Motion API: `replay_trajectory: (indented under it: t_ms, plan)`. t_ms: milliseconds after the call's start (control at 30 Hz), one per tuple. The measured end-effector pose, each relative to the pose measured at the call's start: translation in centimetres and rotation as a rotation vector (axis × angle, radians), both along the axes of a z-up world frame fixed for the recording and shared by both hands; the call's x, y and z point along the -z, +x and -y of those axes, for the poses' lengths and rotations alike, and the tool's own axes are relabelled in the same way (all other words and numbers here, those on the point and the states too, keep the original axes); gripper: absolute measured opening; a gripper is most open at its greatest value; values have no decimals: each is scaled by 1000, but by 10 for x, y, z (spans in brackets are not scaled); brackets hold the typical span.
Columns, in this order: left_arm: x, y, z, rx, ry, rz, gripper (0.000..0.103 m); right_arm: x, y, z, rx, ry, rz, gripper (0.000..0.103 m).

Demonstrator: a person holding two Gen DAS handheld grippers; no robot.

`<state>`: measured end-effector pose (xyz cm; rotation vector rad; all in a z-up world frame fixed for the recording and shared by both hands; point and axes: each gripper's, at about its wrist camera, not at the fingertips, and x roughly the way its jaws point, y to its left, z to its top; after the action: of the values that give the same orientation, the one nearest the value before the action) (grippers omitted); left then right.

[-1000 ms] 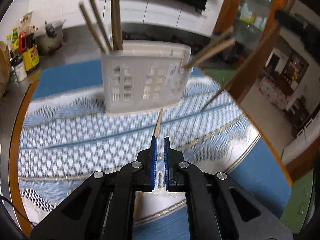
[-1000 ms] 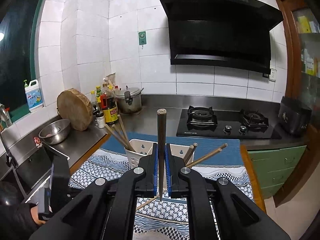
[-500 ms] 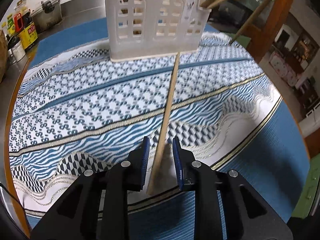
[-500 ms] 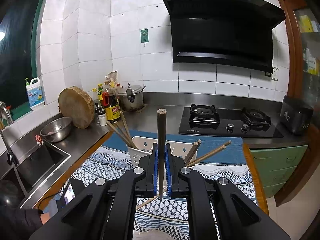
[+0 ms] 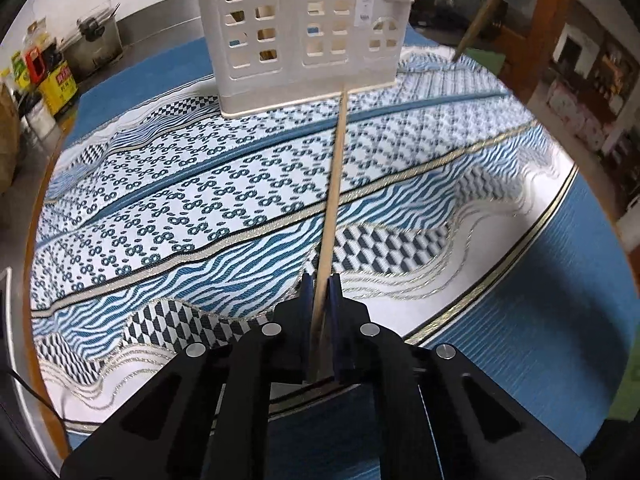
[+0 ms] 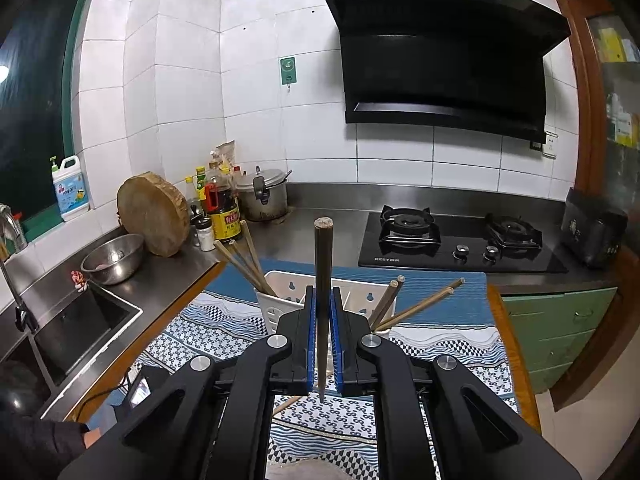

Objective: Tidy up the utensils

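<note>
- Left wrist view: the left gripper [image 5: 319, 289] has just closed on a pale chopstick [image 5: 335, 168] lying on the patterned cloth [image 5: 160, 208], its far tip touching the white holder [image 5: 304, 32]. Lifting carelessly could nudge the holder.
- Right wrist view: the right gripper [image 6: 321, 312] clamps a dark chopstick [image 6: 322, 272] upright; it might slip. The holder's left and right compartments hold chopsticks [image 6: 244, 258]; the middle looks empty, I think.
</note>
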<state>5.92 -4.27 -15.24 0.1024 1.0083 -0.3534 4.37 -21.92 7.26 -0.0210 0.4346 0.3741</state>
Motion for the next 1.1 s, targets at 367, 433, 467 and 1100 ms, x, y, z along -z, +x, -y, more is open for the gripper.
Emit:
replay_trajectory:
  t_ms: [367, 433, 467, 1100]
  plan:
    - [-75, -4, -22, -38, -211, 139, 6, -7, 1, 1, 12, 10, 21, 7]
    - [-88, -3, -25, -43, -240, 177, 6, -8, 1, 3, 10, 12, 25, 7]
    - [-91, -1, -24, -46, -243, 188, 6, -9, 1, 3, 9, 12, 28, 7]
    - [-72, 13, -15, -26, -188, 125, 6, -15, 4, 6, 6, 11, 43, 7]
